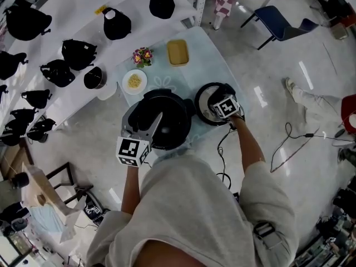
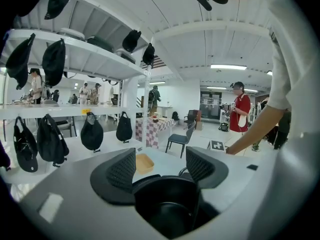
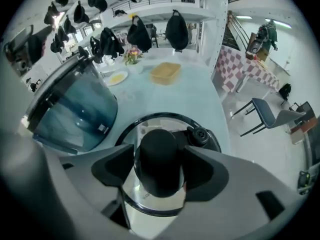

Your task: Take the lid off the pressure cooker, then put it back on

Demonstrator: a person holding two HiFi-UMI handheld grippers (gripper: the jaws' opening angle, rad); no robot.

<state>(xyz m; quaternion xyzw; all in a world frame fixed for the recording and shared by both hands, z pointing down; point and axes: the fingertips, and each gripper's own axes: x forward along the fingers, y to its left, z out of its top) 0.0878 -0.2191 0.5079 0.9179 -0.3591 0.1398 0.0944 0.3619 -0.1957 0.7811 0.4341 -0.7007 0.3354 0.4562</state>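
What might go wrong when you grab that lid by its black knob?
The knob sits between the right gripper's wide jaws but isn't squeezed yet, so closing off-centre might let the lid tilt or slip. The lid lies near the edge of the table, and a bump might push it off. The left gripper is open by the cooker, so the cooker might shift.

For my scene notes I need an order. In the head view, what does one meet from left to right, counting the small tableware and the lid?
black pot → white plate → yellow tray → lid
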